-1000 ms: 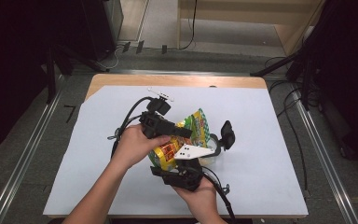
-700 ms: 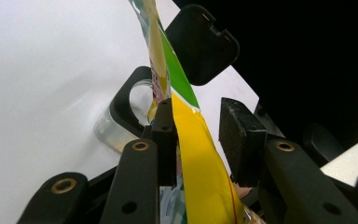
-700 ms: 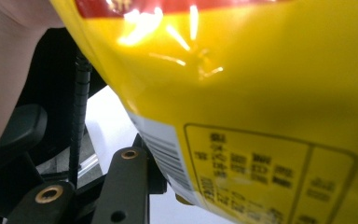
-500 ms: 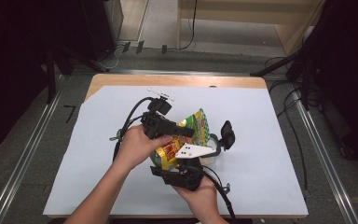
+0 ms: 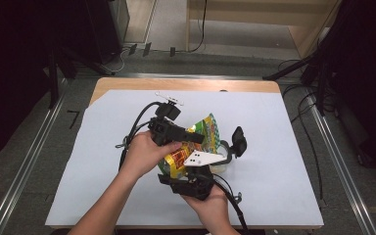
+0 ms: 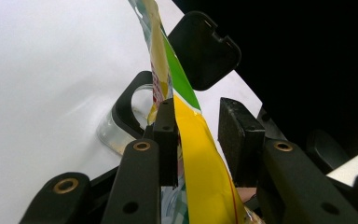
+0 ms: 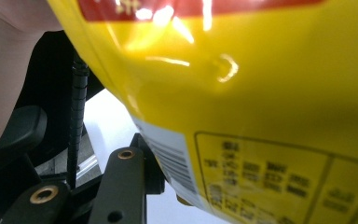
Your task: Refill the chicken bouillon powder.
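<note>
Two grippers hold a yellow snack bag at the centre of the frame, above the tabletop (image 5: 284, 147).

The left gripper (image 5: 196, 138) has the bag (image 5: 203, 128) between its fingers (image 6: 165, 135); one finger touches it, the other stands apart, so it is not clamped. The right gripper (image 5: 188, 182) is pressed close under the bag, its grip hidden. A clear container with a black lid (image 5: 238, 139) sits just right of the bag.

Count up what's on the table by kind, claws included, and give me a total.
Claws: 2 (left claw, right claw)
Snack bags: 1 (yellow snack bag)
Clear containers with a black lid: 1 (container)
Total: 4
</note>
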`<state>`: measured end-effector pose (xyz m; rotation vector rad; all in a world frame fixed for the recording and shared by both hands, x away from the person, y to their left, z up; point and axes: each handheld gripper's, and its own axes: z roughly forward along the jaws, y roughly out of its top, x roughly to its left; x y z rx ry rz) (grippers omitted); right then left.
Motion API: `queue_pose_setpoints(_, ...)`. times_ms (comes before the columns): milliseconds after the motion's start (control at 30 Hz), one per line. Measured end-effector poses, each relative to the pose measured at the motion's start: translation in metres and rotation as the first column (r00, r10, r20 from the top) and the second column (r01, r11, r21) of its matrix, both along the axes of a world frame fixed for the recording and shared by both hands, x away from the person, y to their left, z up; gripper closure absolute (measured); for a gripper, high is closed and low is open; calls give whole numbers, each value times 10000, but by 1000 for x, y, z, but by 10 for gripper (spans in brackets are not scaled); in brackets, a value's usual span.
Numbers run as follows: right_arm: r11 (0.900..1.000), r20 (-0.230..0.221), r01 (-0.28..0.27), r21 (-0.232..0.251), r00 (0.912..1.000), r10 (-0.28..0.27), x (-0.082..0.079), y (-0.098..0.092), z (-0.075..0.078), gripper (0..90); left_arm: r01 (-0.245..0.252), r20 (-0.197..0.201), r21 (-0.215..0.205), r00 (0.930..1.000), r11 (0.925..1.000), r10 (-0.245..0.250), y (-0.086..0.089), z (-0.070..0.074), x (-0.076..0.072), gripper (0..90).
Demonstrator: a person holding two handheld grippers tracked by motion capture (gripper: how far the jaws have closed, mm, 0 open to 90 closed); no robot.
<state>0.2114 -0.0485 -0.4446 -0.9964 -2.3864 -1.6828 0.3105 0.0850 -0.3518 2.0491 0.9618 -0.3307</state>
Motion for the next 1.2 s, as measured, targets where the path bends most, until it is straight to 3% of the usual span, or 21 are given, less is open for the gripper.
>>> queue_pose_setpoints(1200,10000,-83,42,29,10000,-42,0,1,0,631,-11,245,83,9997,10000,9,-1,2,-2,686)
